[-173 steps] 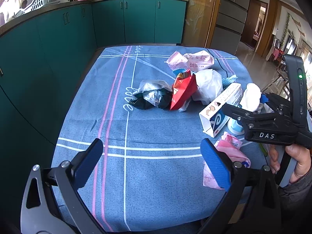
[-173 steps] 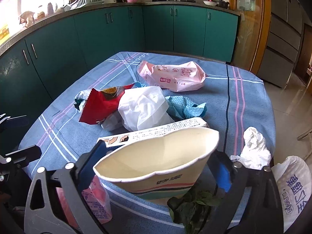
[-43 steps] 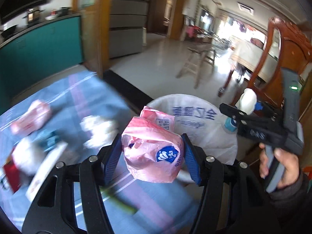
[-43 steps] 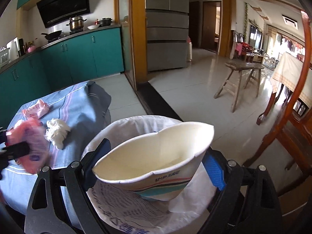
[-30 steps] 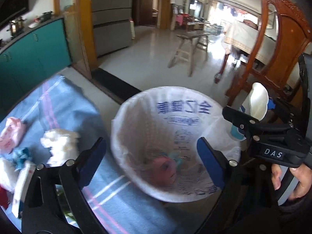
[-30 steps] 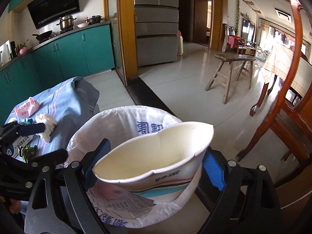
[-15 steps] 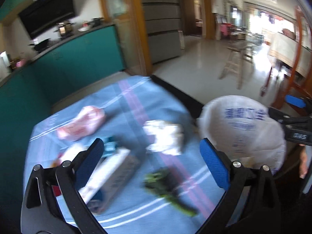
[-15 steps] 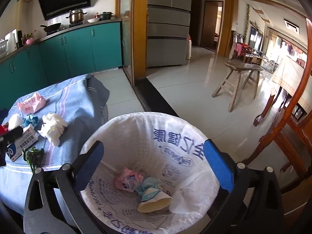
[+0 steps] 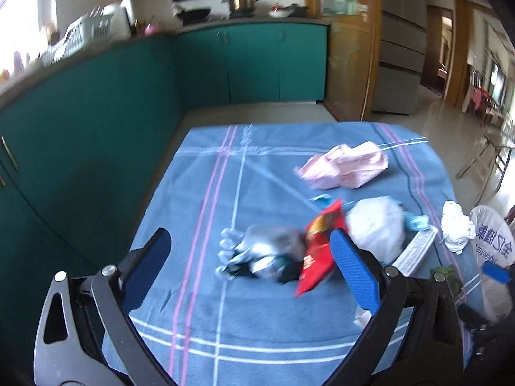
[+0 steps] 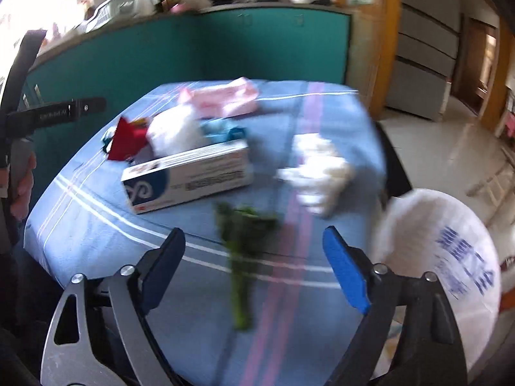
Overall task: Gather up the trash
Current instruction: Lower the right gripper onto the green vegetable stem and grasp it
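Trash lies on the blue tablecloth (image 9: 206, 212). My left gripper (image 9: 249, 257) is open and empty above a crumpled silver wrapper (image 9: 267, 251) and a red snack bag (image 9: 318, 251). Behind them are a white plastic bag (image 9: 376, 225) and a pink bag (image 9: 344, 164). My right gripper (image 10: 254, 247) holds nothing and its jaws are closing; a green vegetable scrap (image 10: 244, 234) lies on the cloth between them, untouched by the pads. Beyond it are a white and blue box (image 10: 190, 177) and a white tissue wad (image 10: 318, 167). The white trash bag (image 10: 444, 257) stands open at the table's right edge.
Teal kitchen cabinets (image 9: 96, 122) run along the left and far sides of the table. A hand (image 10: 22, 186) holds the left gripper's handle at the left edge of the right wrist view. Tiled floor (image 10: 450, 148) lies beyond the table on the right.
The pink packet and the paper bowl left the jaws and lie in the trash bag. Both grippers then swung from the bag back over the table.
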`<control>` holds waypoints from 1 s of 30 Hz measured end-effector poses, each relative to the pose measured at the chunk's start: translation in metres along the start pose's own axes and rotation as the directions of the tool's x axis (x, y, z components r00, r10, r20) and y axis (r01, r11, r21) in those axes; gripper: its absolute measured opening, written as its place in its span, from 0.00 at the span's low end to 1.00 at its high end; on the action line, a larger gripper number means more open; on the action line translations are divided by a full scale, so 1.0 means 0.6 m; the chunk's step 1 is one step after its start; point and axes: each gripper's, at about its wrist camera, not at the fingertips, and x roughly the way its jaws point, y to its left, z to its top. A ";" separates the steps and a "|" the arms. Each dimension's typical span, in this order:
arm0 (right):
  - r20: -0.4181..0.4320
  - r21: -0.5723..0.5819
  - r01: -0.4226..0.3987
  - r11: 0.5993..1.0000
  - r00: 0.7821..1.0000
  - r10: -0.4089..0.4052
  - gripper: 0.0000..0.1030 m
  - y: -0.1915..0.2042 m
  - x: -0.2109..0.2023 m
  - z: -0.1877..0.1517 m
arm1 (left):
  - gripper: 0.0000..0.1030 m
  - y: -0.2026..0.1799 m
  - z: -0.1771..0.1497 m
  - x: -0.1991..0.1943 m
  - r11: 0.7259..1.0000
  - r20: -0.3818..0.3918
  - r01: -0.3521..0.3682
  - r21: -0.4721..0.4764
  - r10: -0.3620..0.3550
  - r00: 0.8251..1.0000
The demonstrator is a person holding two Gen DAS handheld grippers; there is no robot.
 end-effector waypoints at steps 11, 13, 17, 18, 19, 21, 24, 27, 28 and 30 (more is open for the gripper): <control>-0.066 -0.048 -0.049 0.998 0.997 0.046 0.35 0.043 0.049 0.005 | 0.96 -0.015 -0.002 0.054 0.990 -0.079 0.141 -0.001 -0.141 0.987; -0.071 -0.043 -0.044 0.998 0.997 0.040 0.35 0.040 0.052 0.003 | 0.97 -0.029 0.001 0.069 0.983 -0.099 0.182 0.006 -0.180 0.979; -0.074 -0.024 -0.048 0.999 0.996 0.046 0.35 0.029 0.053 0.004 | 0.97 -0.016 -0.002 0.078 0.977 -0.095 0.205 -0.054 -0.210 0.973; -0.074 -0.024 -0.048 0.999 0.996 0.046 0.35 0.030 0.053 -0.001 | 0.97 -0.009 -0.001 0.077 0.972 -0.091 0.222 -0.073 -0.228 0.969; -0.077 -0.025 -0.049 0.998 0.996 0.047 0.35 0.028 0.054 -0.001 | 0.96 -0.001 -0.002 0.077 0.970 -0.089 0.224 -0.091 -0.232 0.969; -0.080 -0.027 -0.046 0.999 0.996 0.044 0.35 0.028 0.051 -0.006 | 0.96 0.011 -0.002 0.080 0.974 -0.094 0.199 -0.109 -0.209 0.973; -0.074 -0.017 -0.045 0.999 0.996 0.044 0.36 0.024 0.052 -0.004 | 0.96 0.025 -0.003 0.088 0.971 -0.106 0.190 -0.142 -0.206 0.973; -0.071 -0.015 -0.031 0.999 0.997 0.030 0.46 0.024 0.052 -0.003 | 0.96 0.016 -0.005 0.099 0.979 -0.126 0.166 -0.120 -0.181 0.975; -0.071 -0.016 -0.021 1.000 0.997 0.020 0.51 0.023 0.052 -0.003 | 0.96 0.011 -0.006 0.102 0.982 -0.131 0.154 -0.106 -0.167 0.977; -0.070 -0.013 -0.013 1.000 0.997 0.012 0.60 0.022 0.053 -0.002 | 0.96 0.002 -0.009 0.107 0.987 -0.140 0.137 -0.085 -0.148 0.979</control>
